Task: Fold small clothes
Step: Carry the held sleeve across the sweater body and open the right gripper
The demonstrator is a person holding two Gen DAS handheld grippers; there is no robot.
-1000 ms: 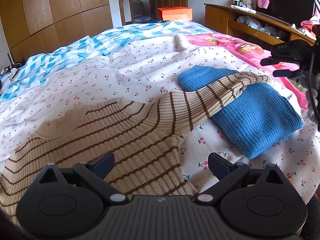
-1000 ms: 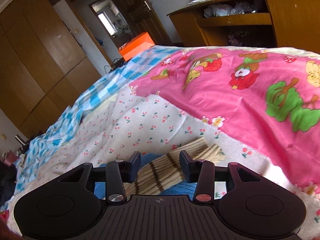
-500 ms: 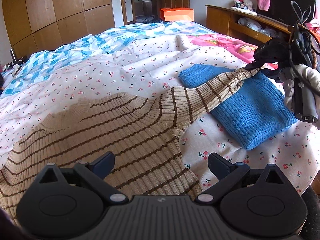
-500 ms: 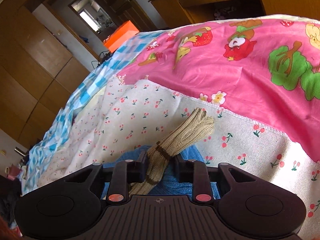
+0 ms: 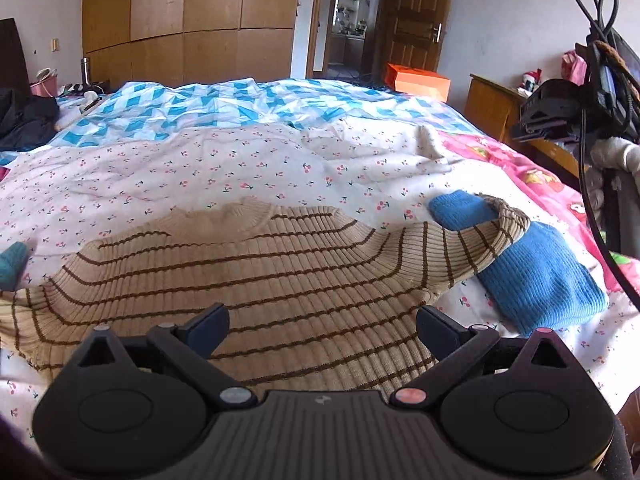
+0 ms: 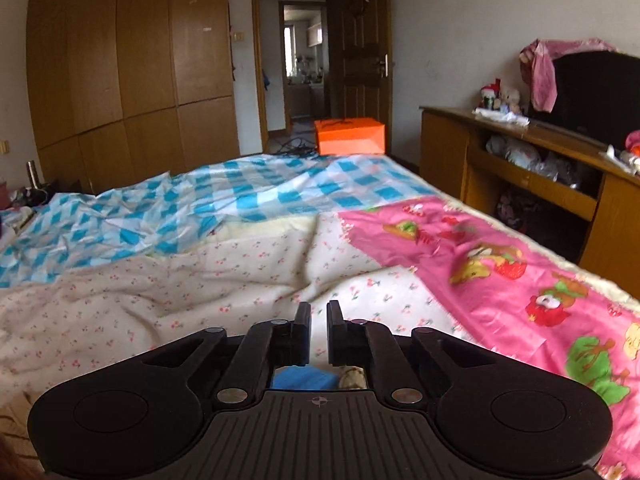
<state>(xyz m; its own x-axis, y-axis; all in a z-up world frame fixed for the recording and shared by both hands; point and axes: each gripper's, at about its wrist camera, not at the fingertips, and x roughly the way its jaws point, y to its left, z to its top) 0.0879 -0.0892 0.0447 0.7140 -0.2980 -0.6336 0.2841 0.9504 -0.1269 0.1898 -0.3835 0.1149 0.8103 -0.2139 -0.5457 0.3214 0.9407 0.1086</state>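
Observation:
A beige sweater with brown stripes (image 5: 256, 280) lies spread on the bed. Its right sleeve (image 5: 480, 240) is bent back, and the cuff rests on a folded blue sweater (image 5: 540, 280). My left gripper (image 5: 320, 320) hovers open over the beige sweater's lower body with nothing between its fingers. My right gripper (image 6: 319, 312) is shut, well above the cherry-print sheet, with no cloth between its fingers. In the left wrist view it (image 5: 524, 124) hangs high at the right, clear of the sleeve. Below its fingers a scrap of the blue sweater (image 6: 304, 379) shows.
The bed carries a cherry-print sheet (image 5: 240, 176), a blue check quilt (image 5: 200, 112) and a pink cartoon blanket (image 6: 500, 264). A wooden desk (image 6: 520, 148) stands along the right side. An orange box (image 6: 350, 136) sits beyond the bed's foot. A teal cloth (image 5: 12, 264) lies at the left edge.
The right gripper closed on the sleeve's cuff, then rose and swung away without it; the sleeve now lies bent over the blue sweater. The left gripper shifted across the sweater's body.

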